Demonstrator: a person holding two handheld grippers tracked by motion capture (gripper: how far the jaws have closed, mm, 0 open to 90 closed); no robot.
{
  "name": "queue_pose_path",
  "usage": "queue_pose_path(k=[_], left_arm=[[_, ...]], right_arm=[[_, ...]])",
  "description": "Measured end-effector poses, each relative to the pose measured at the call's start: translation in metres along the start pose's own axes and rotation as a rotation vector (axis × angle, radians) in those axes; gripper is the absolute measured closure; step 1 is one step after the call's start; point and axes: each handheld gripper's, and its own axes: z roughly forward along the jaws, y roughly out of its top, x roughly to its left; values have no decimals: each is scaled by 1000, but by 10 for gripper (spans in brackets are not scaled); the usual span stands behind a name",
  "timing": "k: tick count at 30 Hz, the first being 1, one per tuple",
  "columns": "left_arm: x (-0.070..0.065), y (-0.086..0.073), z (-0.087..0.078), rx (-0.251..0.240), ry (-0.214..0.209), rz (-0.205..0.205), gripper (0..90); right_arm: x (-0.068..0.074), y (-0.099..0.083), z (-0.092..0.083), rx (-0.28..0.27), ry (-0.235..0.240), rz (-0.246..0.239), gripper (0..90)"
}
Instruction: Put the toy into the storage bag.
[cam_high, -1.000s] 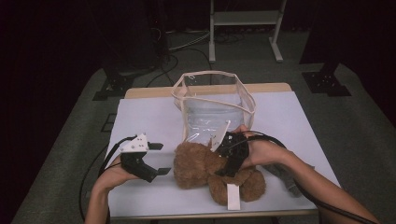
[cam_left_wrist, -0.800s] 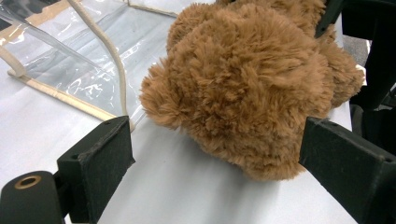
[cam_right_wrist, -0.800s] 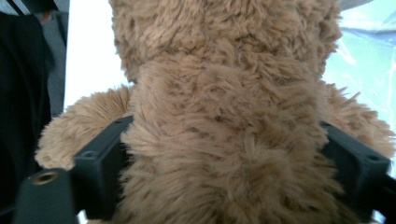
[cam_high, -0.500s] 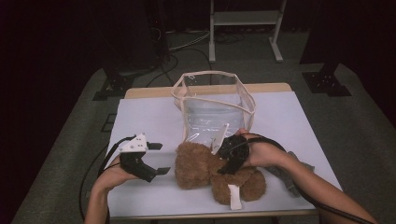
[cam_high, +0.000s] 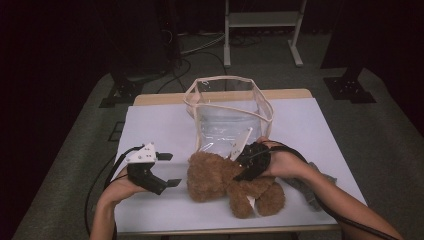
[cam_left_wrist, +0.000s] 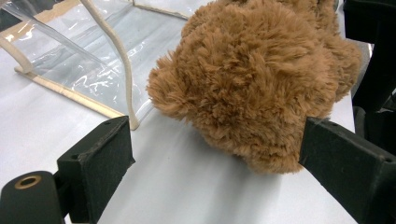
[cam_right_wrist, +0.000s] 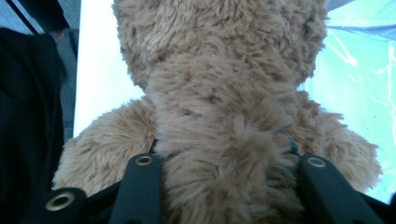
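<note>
Grasping step in hand: right tool (cam_high: 246, 167) just closing, jaws pinching the plush of the teddy bear (cam_high: 227, 182), lying near the worktop's (cam_high: 160, 125) front edge, just in front of the clear bag (cam_high: 229, 112) standing at mid-worktop. Left tool (cam_high: 167, 170) wide open beside the bear's head, holding nothing. Next, probably: firm grip, lift, carry over the bag's open top. White tag (cam_high: 251, 202) on the bear, writing unreadable.

Brown teddy bear (cam_high: 220, 175), clear bag (cam_high: 230, 112) (cream-edged), white table (cam_high: 310, 135).
</note>
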Motion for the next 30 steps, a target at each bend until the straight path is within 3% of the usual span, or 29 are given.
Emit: queue_pose_path(k=[30], left_arm=[[8,-10,-22,-47,49,-41,87]], right_arm=[[-2,19,-38,-66,7,21,662]])
